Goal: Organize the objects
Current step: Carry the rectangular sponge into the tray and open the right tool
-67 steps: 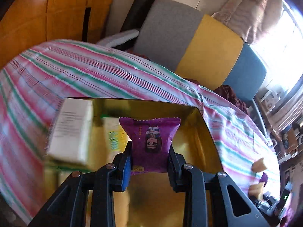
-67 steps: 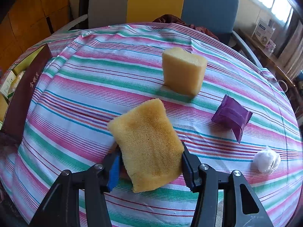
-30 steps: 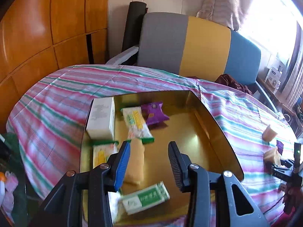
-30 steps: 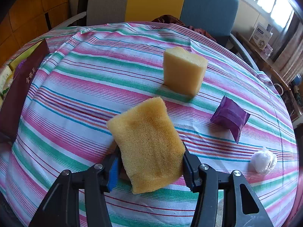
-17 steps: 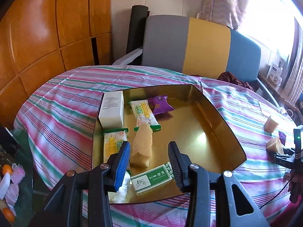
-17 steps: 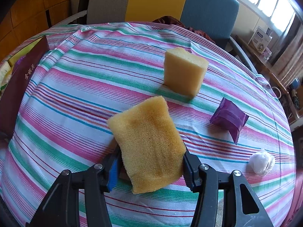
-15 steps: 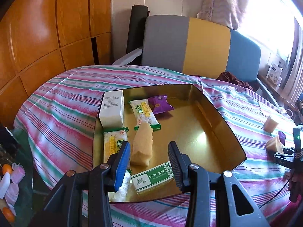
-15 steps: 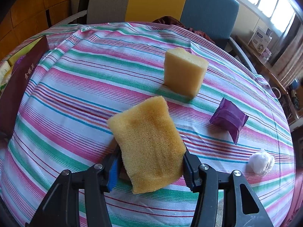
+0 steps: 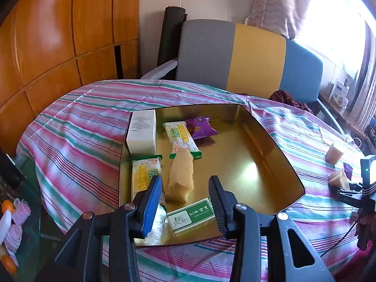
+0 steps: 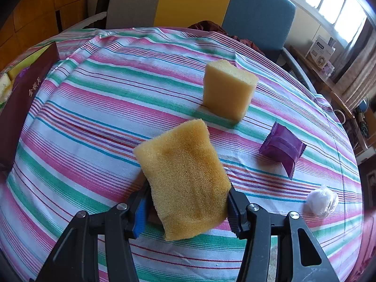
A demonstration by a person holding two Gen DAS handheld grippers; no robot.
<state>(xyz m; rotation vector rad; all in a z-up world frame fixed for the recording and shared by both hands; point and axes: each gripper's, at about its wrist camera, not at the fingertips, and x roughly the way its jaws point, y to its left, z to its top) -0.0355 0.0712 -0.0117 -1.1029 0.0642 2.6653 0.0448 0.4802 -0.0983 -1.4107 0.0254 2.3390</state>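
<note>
Over the striped table (image 10: 94, 108), we hold a yellow sponge (image 10: 185, 176) clamped in the right claw (image 10: 185, 209), pinched only at its lower end, so most of it sticks out ahead of the jaws. Because sponge is soft, we judge it could bend, twist or slip free if we swing it quickly toward the gold tray (image 9: 265, 155).

The left claw (image 9: 185, 202) hangs over the near edge of the tray with its jaws apart and nothing between them. Inside the tray lie a white box (image 9: 142, 132), a purple snack packet (image 9: 201, 127), two green-edged wafer packets (image 9: 182, 138), a tan sponge (image 9: 181, 176) and a green-and-white packet (image 9: 191, 216). These crowd the left half, so a careless drop could land our sponge on top of them or against the wall.

On the table ahead stand another sponge block (image 10: 228, 89), a purple packet (image 10: 282, 149) and a white wad (image 10: 322, 201). The block stands upright just beyond our sponge; sweeping low could knock it over.
</note>
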